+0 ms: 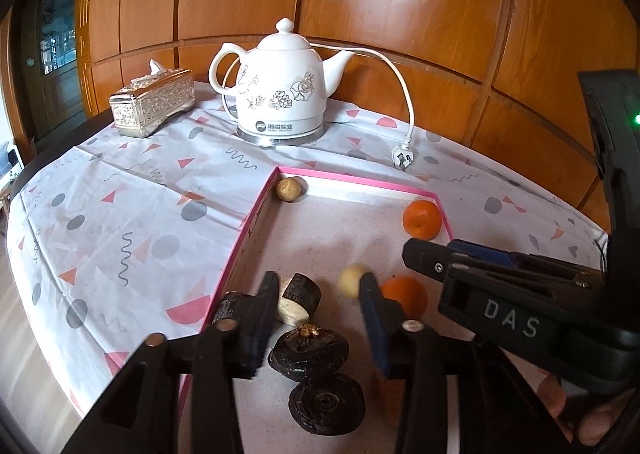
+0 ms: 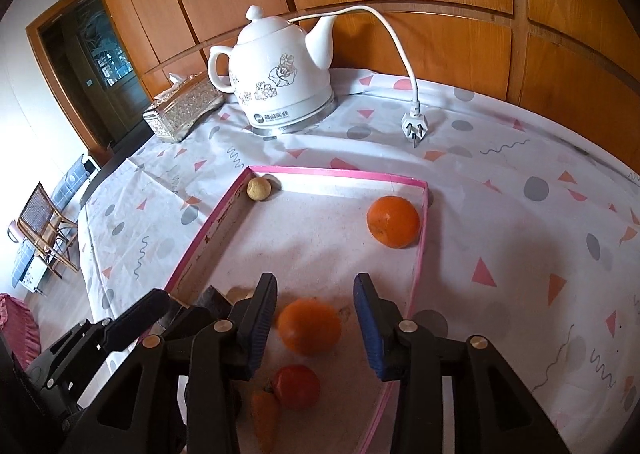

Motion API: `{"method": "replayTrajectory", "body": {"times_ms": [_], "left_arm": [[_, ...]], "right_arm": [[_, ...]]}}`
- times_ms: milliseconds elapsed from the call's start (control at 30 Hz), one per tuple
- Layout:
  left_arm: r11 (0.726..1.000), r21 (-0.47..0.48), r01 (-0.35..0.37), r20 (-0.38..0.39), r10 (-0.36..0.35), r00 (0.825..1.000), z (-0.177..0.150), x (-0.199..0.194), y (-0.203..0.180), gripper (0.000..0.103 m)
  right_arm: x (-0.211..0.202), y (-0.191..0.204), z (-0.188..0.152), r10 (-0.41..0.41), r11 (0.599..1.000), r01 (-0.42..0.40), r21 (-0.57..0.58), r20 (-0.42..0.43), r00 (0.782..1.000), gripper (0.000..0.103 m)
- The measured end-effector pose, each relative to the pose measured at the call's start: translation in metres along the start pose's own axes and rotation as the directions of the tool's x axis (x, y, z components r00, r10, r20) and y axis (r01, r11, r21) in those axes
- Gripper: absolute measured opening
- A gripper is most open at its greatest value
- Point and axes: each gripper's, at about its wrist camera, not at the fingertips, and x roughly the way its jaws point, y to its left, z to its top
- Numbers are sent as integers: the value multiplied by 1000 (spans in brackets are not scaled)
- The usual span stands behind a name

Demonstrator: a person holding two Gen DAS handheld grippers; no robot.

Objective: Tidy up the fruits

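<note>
A pink-rimmed tray (image 1: 352,177) (image 2: 336,172) holds the fruits. In the left wrist view my left gripper (image 1: 320,286) is open over dark water chestnuts (image 1: 308,354), a cut one (image 1: 300,298) and a blurred pale longan (image 1: 352,280). An orange (image 1: 406,294) lies by its right finger, another orange (image 1: 422,218) in the far right corner, a longan (image 1: 288,189) in the far left corner. In the right wrist view my right gripper (image 2: 316,290) is open around a blurred orange (image 2: 308,326). A tomato (image 2: 298,386) and a carrot (image 2: 264,414) lie nearer.
A white electric kettle (image 1: 284,86) (image 2: 280,74) with cord and plug (image 2: 414,122) stands at the back. A silver tissue box (image 1: 154,102) (image 2: 182,110) is to its left. The patterned tablecloth (image 1: 120,214) drops off at the left edge. Wooden wall panels stand behind.
</note>
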Motion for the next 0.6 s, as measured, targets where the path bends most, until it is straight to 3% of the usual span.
{"method": "replayTrajectory", "body": {"times_ms": [167,267,600], "left_arm": [[1000,-9,-11,5,11,1000,-1,-6,1,61],[1000,-4,-15,13,15,1000,-3,-11,1,68],[998,36,-47,58,45,997,-13,-38,-5,84]], "right_arm": [[-13,-1,-7,-35,999,35,-1,37,999,41],[-27,-1,-13,-61,998,61,-4,70,996,46],[-67,-3,-35,-153,988,152,18,166,974,52]]}}
